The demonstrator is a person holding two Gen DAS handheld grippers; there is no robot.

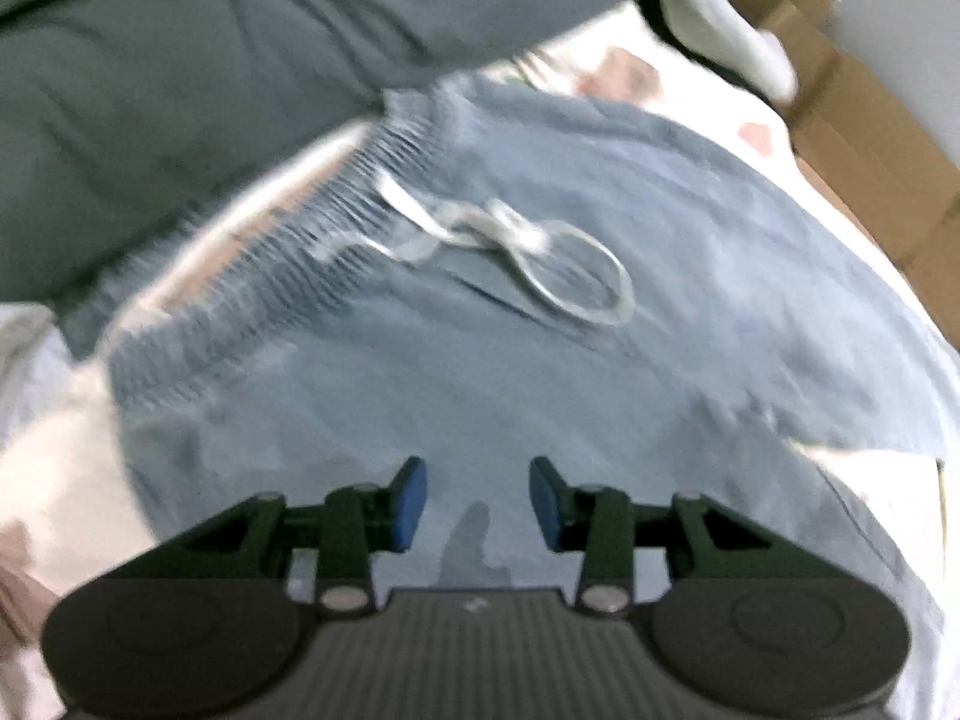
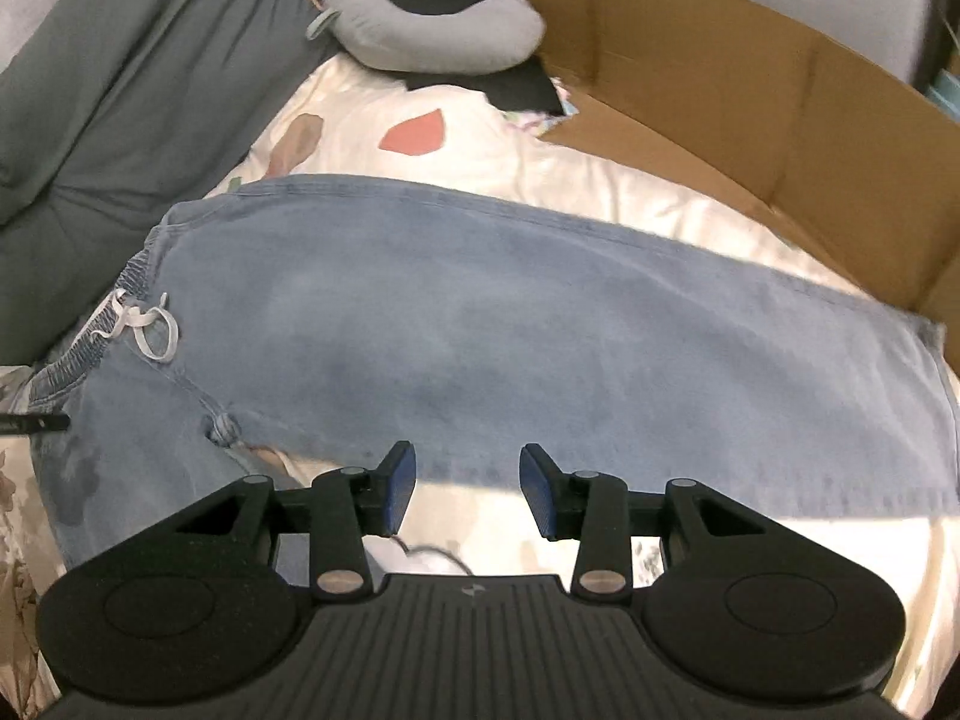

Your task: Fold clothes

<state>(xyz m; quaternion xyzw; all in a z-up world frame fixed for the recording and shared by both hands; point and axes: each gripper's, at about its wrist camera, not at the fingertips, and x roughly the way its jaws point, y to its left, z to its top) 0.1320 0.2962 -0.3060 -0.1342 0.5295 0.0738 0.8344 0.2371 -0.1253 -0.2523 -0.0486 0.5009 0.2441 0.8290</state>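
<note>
The jeans (image 2: pixel 480 312) lie spread on the bed (image 2: pixel 600 186), unfolded; left tongs (image 1: pixel 477 504) and right tongs (image 2: pixel 468 489) hang released above them.

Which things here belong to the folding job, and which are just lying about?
Job:
- light blue jeans, spread flat on the floral bedsheet
- white drawstring at their waistband
- left gripper and right gripper, both open, holding nothing

Lying about:
- grey neck pillow
- cardboard box
- dark green-grey cloth
</note>
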